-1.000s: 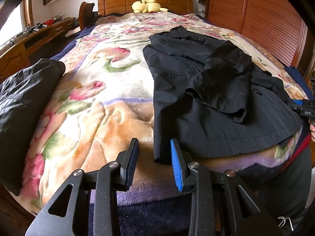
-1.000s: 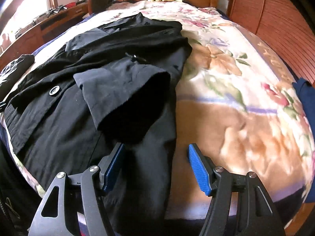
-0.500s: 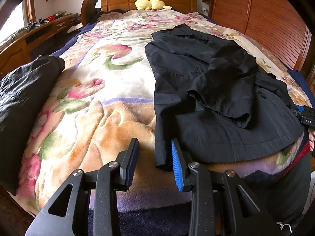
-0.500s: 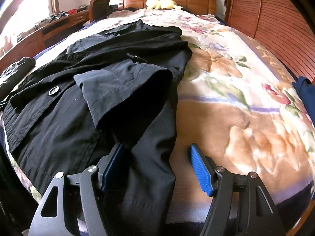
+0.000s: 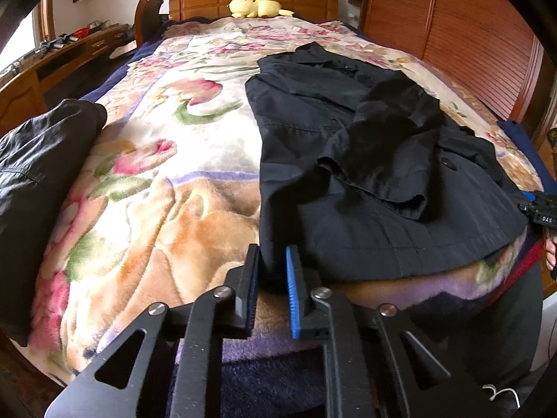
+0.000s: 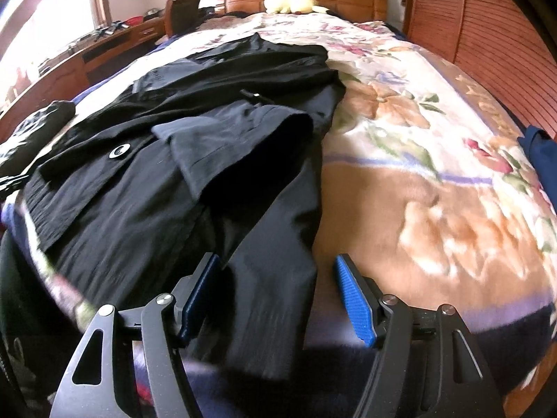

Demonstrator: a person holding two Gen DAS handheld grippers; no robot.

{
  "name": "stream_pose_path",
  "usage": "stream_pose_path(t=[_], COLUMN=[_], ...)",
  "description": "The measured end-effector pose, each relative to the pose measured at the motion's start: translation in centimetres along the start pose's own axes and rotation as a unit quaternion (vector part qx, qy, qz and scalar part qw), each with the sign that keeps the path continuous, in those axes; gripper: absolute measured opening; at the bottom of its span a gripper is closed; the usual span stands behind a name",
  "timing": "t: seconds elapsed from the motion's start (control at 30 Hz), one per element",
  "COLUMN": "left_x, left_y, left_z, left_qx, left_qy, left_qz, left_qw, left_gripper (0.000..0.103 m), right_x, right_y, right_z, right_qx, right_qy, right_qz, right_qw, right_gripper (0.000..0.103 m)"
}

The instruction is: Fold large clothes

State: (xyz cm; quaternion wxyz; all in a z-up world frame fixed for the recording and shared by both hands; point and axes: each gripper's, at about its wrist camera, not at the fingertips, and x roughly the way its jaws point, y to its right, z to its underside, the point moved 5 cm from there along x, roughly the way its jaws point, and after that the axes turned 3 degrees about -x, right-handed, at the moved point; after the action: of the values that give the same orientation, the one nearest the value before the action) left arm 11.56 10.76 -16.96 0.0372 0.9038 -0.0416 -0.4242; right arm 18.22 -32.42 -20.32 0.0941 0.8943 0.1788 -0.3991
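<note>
A large black coat (image 5: 348,160) lies spread on the flowered bed, one sleeve folded over its front. It also shows in the right wrist view (image 6: 195,160). My left gripper (image 5: 271,264) has its jaws closed narrowly on the coat's lower left hem corner. My right gripper (image 6: 276,271) is open, its jaws straddling the coat's lower right hem edge without gripping it. The right gripper's body shows at the far right of the left wrist view (image 5: 541,209).
The flowered blanket (image 5: 146,181) covers the bed. Another dark garment (image 5: 31,174) lies at the bed's left edge. A yellow plush toy (image 5: 257,5) sits by the headboard. A wooden slatted wall (image 6: 487,31) runs along the right, a desk (image 5: 52,59) along the left.
My left gripper moved forward and closed its jaws on the coat's hem corner. My right gripper advanced slightly over the hem and stayed open.
</note>
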Motion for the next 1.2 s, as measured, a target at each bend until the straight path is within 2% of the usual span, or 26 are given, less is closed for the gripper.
stream_pose_path(t=[0.07, 0.17, 0.23, 0.3, 0.43, 0.53, 0.9, 1.2], left_x=[-0.4, -1.8, -3.4, -5.1, -8.0, -10.4, -18.9, -25.1], left_y=[0.3, 0.8, 1.2, 1.5, 2.4, 3.1, 3.7, 5.2], left_z=[-0.1, -0.8, -1.5, -2.4, -4.4, -5.4, -8.8, -11.1], left_qx=[0.002, 0.0, 0.005, 0.009, 0.012, 0.015, 0.038, 0.072], left_qy=[0.007, 0.031, 0.057, 0.082, 0.125, 0.156, 0.249, 0.315], left_qz=[0.004, 0.009, 0.005, 0.007, 0.011, 0.014, 0.01, 0.013], left_qw=[1.0, 0.9995, 0.9983, 0.9966, 0.9921, 0.9876, 0.9677, 0.9462], left_gripper=[0.006, 0.004, 0.004, 0.004, 0.004, 0.004, 0.003, 0.003], right_x=[-0.2, -0.5, -1.1, -2.4, -6.7, -9.3, -19.4, -27.8], right_y=[-0.4, -0.9, -1.1, -1.1, -0.1, 0.1, 0.4, 0.2], right_z=[0.2, 0.0, -0.3, -0.8, -2.4, -3.4, -4.3, -4.8], right_qx=[-0.005, -0.01, -0.019, -0.023, 0.006, 0.005, -0.006, -0.015], right_qy=[-0.002, -0.005, 0.002, 0.024, 0.094, 0.125, 0.208, 0.276], right_qz=[-0.015, -0.035, -0.03, -0.022, -0.019, -0.001, 0.006, 0.037], right_qw=[1.0, 0.999, 0.999, 0.999, 0.995, 0.992, 0.978, 0.96], right_gripper=[0.048, 0.02, 0.011, 0.01, 0.009, 0.008, 0.008, 0.008])
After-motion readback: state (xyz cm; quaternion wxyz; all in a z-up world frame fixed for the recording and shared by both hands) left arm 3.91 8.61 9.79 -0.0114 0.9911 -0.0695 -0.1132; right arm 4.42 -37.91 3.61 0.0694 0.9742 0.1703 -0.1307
